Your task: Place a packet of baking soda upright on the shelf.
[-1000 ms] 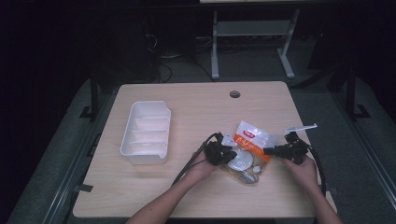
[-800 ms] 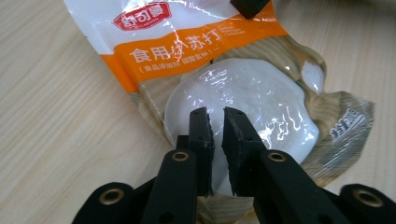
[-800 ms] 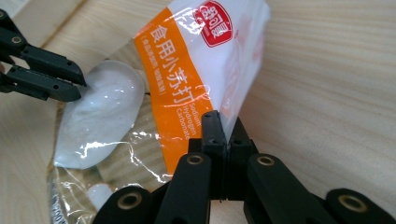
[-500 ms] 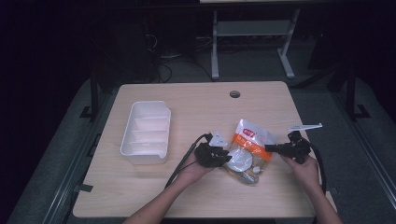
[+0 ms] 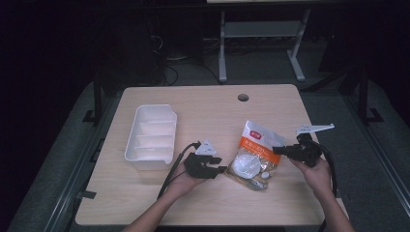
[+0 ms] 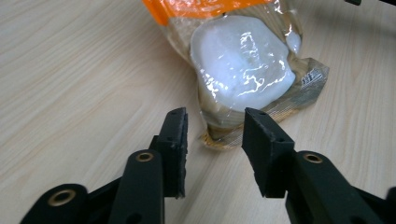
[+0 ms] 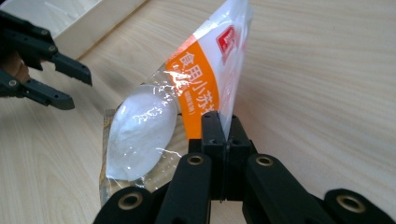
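The pale wooden surface (image 5: 212, 116) carries everything here, with a small round hole (image 5: 243, 97) near its far edge, at about one o'clock from the middle in the high view. A white divided tray (image 5: 151, 137) lies at about nine o'clock from the middle, well apart from the hands.

The bag (image 5: 255, 155), clear plastic with an orange band and a white lump inside, sits at about four o'clock from the middle of the surface, between the two hands. Its lower end rests on the wood while its right edge is lifted, so that it leans up toward the right hand.

The left claw (image 5: 223, 169) lies at nine o'clock of the bag, just beside its lower corner. In the left claw view (image 6: 214, 140) its jaws stand about half open and have just been opening; the crimped corner of the bag (image 6: 243, 70) lies just beyond the gap, and the pads do not press on it.

The right claw (image 5: 276, 150) is at three o'clock of the bag. In the right claw view (image 7: 223, 135) its jaws are pressed tight together on the thin edge of the bag (image 7: 196, 88), which rises upright from between them.
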Demonstrator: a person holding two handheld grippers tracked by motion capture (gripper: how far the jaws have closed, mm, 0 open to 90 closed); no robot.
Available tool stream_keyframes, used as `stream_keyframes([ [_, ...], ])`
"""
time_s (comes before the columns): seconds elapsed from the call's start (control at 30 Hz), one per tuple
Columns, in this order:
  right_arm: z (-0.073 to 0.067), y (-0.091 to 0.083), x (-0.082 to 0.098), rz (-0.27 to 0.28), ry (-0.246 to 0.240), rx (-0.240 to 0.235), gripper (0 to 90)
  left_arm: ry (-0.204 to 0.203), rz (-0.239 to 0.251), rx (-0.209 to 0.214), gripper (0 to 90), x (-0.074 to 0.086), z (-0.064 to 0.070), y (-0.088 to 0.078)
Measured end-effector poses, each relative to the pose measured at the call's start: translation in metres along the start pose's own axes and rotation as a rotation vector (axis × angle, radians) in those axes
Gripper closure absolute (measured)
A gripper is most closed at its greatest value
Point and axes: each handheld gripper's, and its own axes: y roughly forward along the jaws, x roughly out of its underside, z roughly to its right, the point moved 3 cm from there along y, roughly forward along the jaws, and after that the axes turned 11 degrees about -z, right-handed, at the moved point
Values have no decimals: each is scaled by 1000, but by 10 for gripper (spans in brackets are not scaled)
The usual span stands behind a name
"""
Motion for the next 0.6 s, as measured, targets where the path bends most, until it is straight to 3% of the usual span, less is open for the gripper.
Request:
stream_keyframes([
  [0.3, -34, -17, -19, 66, -126, -8, 899, -17, 41, 41, 388, 1, -2, -2],
  [0.33, -45, -21, -22, 85, -177, -23, 899, -23, 52, 49, 348, 1, -3, -1],
  [0.4, -55, -26, -23, 103, -222, -42, 899, -31, 66, 62, 275, 1, -5, 0],
  [0.6, -73, -33, -20, 108, -334, -82, 898, -33, 84, 139, 266, -7, -3, 11],
])
